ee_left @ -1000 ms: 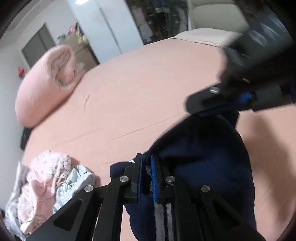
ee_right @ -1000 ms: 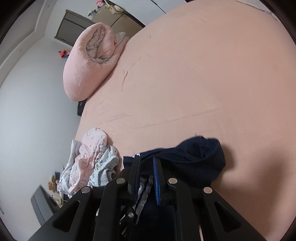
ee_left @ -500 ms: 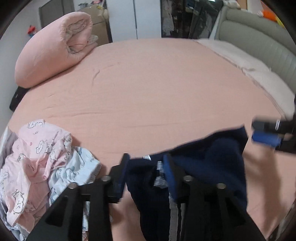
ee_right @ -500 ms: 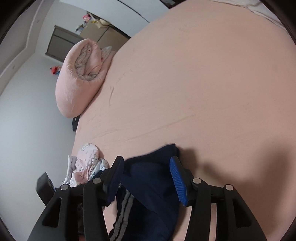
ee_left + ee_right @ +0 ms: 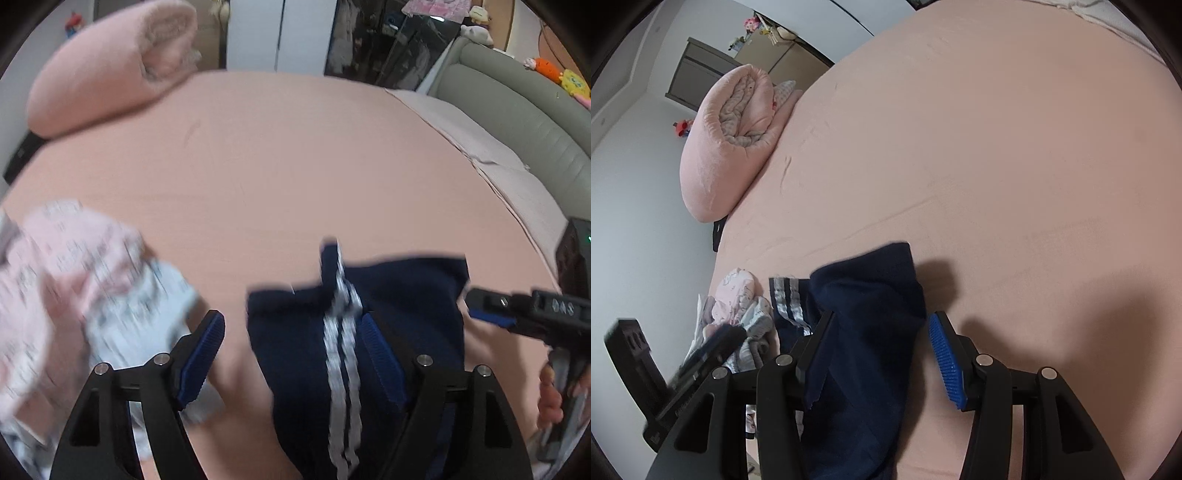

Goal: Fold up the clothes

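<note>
as the navy garment lies low and centre in both wrist views, its long axis runs from my grippers up toward the frame's middle, white side stripes marking that line. my left gripper is opening, jaws wide, cloth loose between them and only brushing the right-hand pad. my right gripper stands half open, holding nothing, over the garment's other edge. soft, limp knit on a smooth peach sheet; crumpled pink clothes sit lower left, near my left gripper.

Bare bedsheet ahead; laundry pile (left) blocks that side.
</note>
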Demonstrator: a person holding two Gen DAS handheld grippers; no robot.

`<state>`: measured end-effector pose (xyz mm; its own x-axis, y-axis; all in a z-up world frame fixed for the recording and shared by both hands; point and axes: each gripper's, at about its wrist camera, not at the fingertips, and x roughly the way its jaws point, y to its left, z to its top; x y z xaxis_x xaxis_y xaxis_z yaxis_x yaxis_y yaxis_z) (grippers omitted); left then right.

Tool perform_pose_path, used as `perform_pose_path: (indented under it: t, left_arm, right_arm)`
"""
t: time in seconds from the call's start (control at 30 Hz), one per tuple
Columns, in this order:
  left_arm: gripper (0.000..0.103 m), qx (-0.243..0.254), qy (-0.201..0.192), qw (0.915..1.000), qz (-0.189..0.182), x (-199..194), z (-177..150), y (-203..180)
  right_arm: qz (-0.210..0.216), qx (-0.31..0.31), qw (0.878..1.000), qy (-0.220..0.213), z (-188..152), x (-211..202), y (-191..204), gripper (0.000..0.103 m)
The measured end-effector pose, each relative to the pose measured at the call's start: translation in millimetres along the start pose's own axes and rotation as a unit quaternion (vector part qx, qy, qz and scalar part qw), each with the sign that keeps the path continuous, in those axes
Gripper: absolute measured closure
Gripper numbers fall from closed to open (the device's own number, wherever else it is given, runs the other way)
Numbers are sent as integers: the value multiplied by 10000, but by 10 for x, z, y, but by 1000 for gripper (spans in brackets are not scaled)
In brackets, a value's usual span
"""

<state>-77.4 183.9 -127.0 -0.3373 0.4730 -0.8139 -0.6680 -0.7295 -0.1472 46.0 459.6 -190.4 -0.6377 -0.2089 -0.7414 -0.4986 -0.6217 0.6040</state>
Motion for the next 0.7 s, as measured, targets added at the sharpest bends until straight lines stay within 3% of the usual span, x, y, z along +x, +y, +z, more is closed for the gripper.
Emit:
perform_pose_path:
  t: [0.23,0.4,0.57,0.7]
  left_arm:
    - [27,85,485,9986,-177,223,-271,29]
    - [27,-32,580,9967,-575,229,-322,60]
    - [27,-179,595,9965,-553,229,-421,102]
    - [27,-364,235,9961,-775,-1,-534,127]
  right_arm:
    - [-11,132,9996,243,-215,100,-98,52]
    - [334,186,9988,316,-380,79,-85,52]
    - [412,-43,9983,399,-532,97,38,52]
    - [133,-425,9982,389,-598,114,171,52]
